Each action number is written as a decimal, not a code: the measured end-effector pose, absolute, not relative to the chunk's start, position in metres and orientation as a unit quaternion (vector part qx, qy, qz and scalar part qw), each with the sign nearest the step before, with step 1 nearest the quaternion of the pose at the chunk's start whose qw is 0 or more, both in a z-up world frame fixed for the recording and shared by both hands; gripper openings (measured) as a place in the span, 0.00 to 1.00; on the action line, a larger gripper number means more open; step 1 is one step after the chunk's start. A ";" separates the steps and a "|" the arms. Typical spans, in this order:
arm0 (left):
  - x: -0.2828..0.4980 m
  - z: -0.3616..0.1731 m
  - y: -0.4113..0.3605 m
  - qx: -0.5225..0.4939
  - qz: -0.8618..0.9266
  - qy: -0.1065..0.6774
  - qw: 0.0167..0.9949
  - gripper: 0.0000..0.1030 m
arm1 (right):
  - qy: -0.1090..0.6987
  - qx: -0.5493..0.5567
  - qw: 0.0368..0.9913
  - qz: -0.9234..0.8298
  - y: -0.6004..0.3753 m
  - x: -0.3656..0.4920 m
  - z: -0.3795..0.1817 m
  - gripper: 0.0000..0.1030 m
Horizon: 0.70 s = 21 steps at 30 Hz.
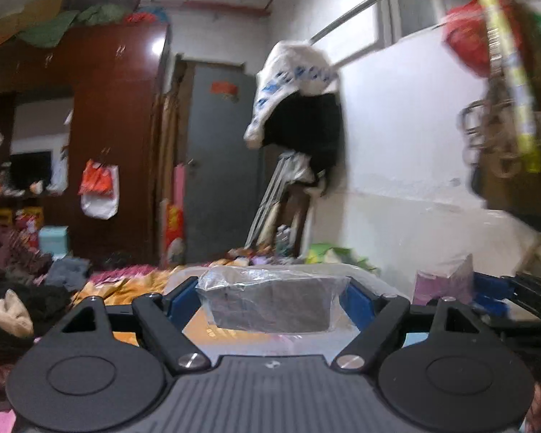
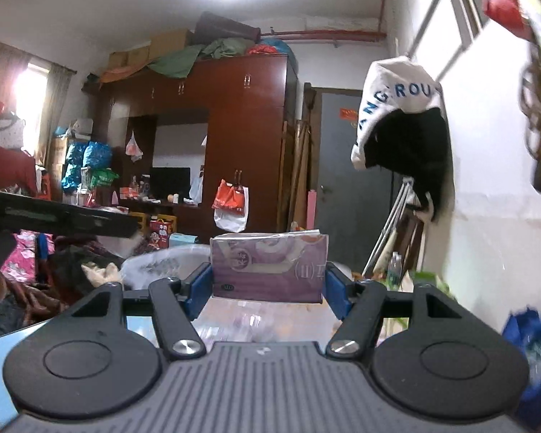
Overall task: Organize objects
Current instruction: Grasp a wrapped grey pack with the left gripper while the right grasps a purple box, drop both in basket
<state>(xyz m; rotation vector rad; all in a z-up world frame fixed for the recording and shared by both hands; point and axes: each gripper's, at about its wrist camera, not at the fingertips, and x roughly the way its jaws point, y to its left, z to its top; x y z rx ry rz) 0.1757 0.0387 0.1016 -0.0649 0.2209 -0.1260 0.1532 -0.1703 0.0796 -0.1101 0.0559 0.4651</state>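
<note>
My left gripper (image 1: 272,299) is shut on a dark grey block wrapped in clear plastic (image 1: 270,305), held between its blue pads (image 1: 182,297) above a clear plastic bin (image 1: 306,274). My right gripper (image 2: 268,283) is shut on a purple tissue pack (image 2: 268,267), held between its blue pads (image 2: 198,288) in the air. The same purple pack (image 1: 445,283) and the right gripper show at the right of the left wrist view. The left gripper's dark body (image 2: 54,216) shows at the left of the right wrist view.
A bed with orange and pink bedding (image 1: 126,281) and heaped clothes (image 1: 14,288) lies below. A brown wardrobe (image 2: 249,126) and grey door (image 2: 353,180) stand at the back. A white bag over dark clothes (image 2: 400,108) hangs on the right wall. A blue bag (image 2: 533,346) sits at lower right.
</note>
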 end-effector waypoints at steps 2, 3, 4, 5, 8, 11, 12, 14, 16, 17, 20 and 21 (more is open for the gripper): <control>0.204 0.107 0.037 -0.036 -0.051 0.131 0.989 0.82 | 0.035 -0.062 0.967 0.245 -0.161 0.177 0.084 0.65; 0.217 0.107 0.036 -0.035 -0.046 0.143 0.988 0.82 | 0.033 -0.064 0.967 0.244 -0.157 0.188 0.084 0.65; 0.228 0.106 0.034 -0.032 -0.040 0.154 0.987 0.82 | 0.035 -0.067 0.968 0.240 -0.154 0.202 0.084 0.65; 0.236 0.104 0.033 -0.028 -0.033 0.162 0.986 0.82 | 0.047 -0.066 0.968 0.236 -0.151 0.214 0.082 0.65; 0.253 0.097 0.029 -0.022 -0.028 0.186 0.982 0.82 | 0.094 -0.060 0.966 0.232 -0.146 0.240 0.069 0.65; 0.256 0.095 0.023 -0.014 -0.036 0.187 0.982 0.83 | 0.096 -0.064 0.968 0.223 -0.145 0.248 0.061 0.65; 0.254 0.093 0.022 -0.006 -0.038 0.174 0.984 0.87 | 0.098 -0.063 0.967 0.225 -0.146 0.249 0.059 0.66; 0.245 0.092 0.018 0.011 -0.025 0.137 0.990 1.00 | 0.105 -0.071 0.966 0.225 -0.146 0.250 0.060 0.71; 0.233 0.092 0.023 -0.001 -0.020 0.114 0.993 1.00 | 0.083 -0.066 0.971 0.212 -0.151 0.238 0.063 1.00; 0.225 0.092 0.028 -0.014 -0.024 0.107 0.994 1.00 | 0.063 -0.058 0.973 0.214 -0.156 0.229 0.066 1.00; 0.191 0.088 0.043 -0.045 -0.060 0.113 0.991 1.00 | 0.029 -0.025 0.972 0.234 -0.179 0.194 0.067 1.00; 0.177 0.086 0.045 -0.043 -0.059 0.118 0.990 1.00 | 0.021 -0.010 0.971 0.237 -0.188 0.183 0.065 1.00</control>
